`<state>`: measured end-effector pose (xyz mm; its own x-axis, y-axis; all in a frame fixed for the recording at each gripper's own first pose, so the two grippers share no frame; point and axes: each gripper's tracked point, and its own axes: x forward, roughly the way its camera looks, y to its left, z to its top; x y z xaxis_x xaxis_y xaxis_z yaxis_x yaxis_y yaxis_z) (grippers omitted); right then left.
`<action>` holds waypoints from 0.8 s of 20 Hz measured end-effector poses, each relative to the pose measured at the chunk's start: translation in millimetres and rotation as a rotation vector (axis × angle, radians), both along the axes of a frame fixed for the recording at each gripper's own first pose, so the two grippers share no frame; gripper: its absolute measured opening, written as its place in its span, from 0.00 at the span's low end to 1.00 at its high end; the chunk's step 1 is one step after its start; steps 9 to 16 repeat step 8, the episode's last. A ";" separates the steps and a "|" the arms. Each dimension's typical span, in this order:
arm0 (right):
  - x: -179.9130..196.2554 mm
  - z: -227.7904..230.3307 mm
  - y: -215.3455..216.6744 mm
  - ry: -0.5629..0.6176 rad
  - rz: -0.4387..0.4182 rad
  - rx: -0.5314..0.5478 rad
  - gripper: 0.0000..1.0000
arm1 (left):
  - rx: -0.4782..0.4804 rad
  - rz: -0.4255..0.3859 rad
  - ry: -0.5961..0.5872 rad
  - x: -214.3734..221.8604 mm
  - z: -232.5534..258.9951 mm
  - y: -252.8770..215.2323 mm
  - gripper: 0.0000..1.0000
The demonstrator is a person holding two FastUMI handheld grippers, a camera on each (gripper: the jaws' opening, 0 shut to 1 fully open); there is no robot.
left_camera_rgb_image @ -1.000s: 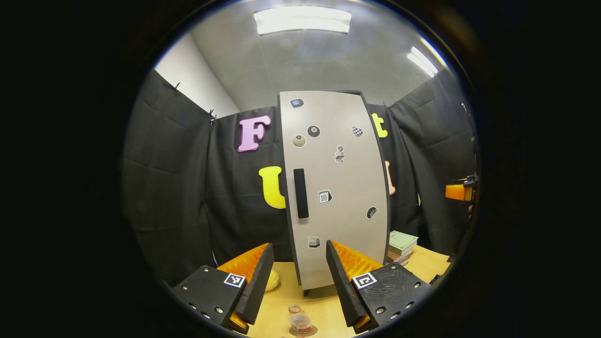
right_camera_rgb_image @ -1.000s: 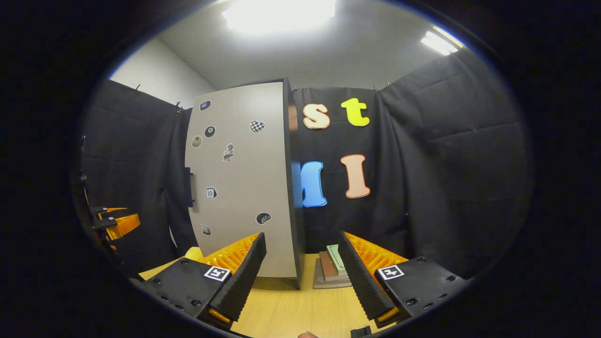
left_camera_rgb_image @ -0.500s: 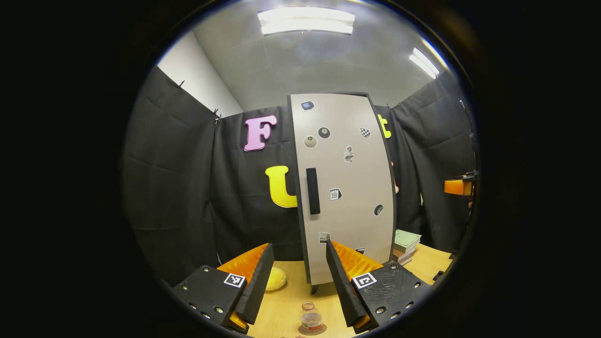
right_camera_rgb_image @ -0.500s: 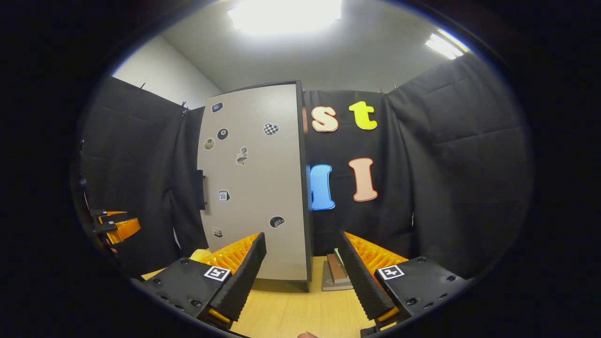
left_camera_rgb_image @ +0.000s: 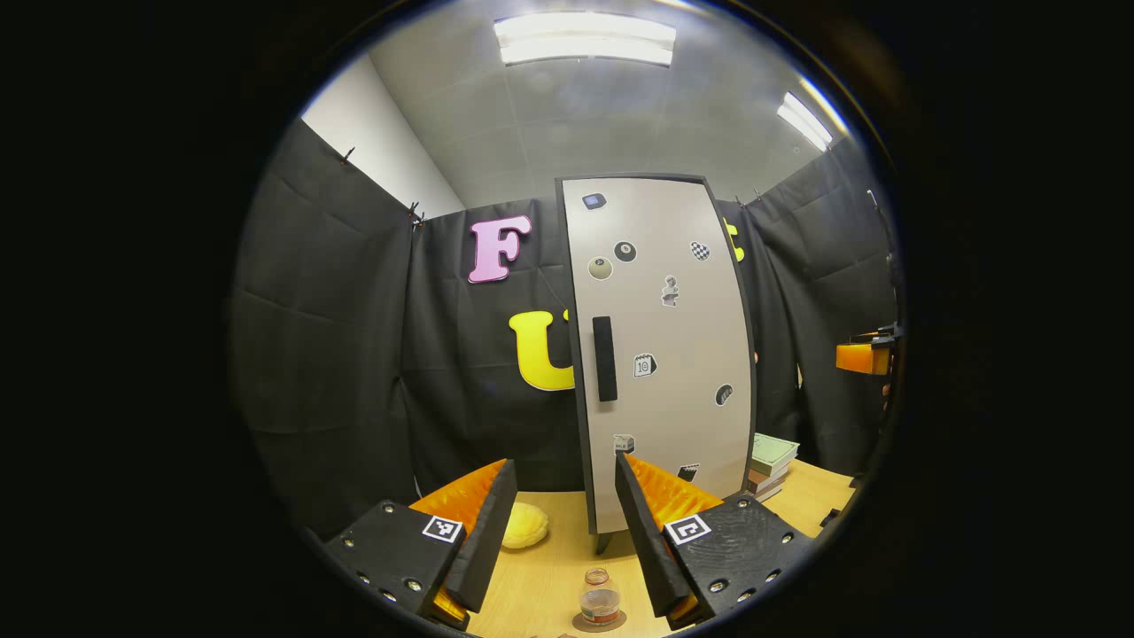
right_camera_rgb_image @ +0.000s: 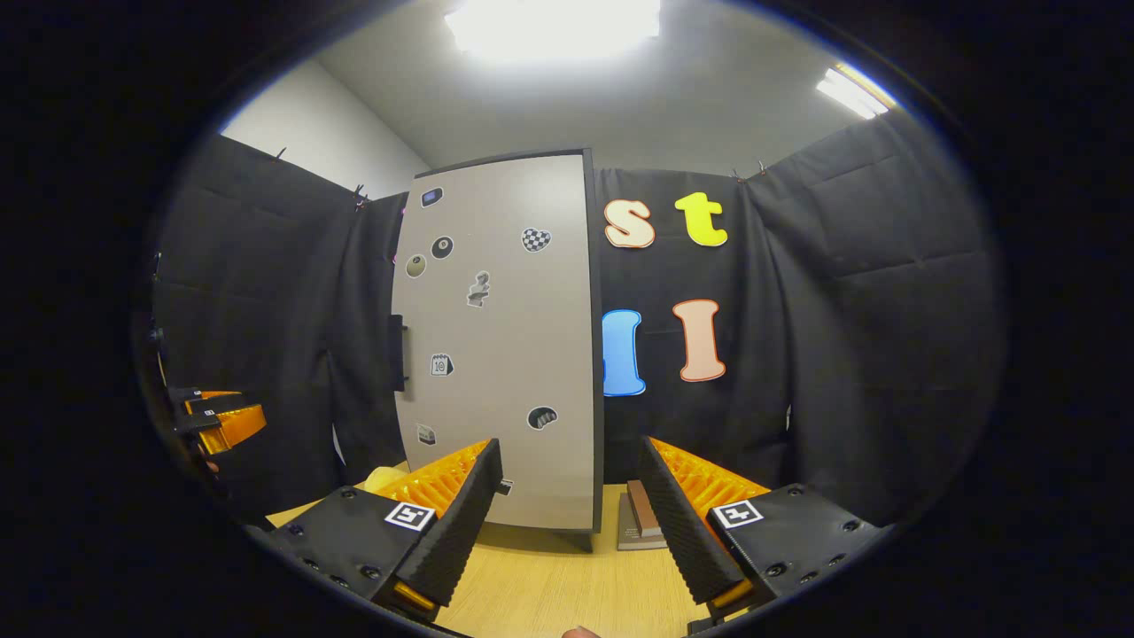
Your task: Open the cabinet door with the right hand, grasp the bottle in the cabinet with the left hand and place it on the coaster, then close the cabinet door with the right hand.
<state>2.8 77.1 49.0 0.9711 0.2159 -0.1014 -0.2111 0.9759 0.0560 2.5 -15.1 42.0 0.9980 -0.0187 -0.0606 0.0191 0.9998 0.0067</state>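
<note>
Cabinet door [left_camera_rgb_image: 660, 354]: shut. Bottle [left_camera_rgb_image: 600, 601]: on coaster [left_camera_rgb_image: 599, 621], near counter [left_camera_rgb_image: 540, 576] front edge. Left tool [left_camera_rgb_image: 558, 532], right tool [right_camera_rgb_image: 571, 518]: released, empty. Task judged complete; withdraw.

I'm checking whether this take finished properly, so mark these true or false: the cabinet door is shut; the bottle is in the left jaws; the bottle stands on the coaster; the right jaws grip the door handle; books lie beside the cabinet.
1. The cabinet door is shut. True.
2. The bottle is in the left gripper's jaws. False: the jaws are open and hold nothing.
3. The bottle stands on the coaster. True.
4. The right gripper grips the door handle. False: its jaws are open, off the handle.
5. Books lie on the table beside the cabinet. True.
</note>
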 end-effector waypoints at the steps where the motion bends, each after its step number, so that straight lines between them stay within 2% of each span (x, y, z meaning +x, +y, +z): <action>1: -0.2 0.3 0.9 0.000 0.000 -0.004 0.98 | -0.003 -0.003 0.002 0.9 -0.9 -0.6 0.65; 16: -2.7 0.6 8.5 -0.002 0.003 -0.008 0.98 | -0.004 -0.009 0.000 2.7 -0.3 4.1 0.65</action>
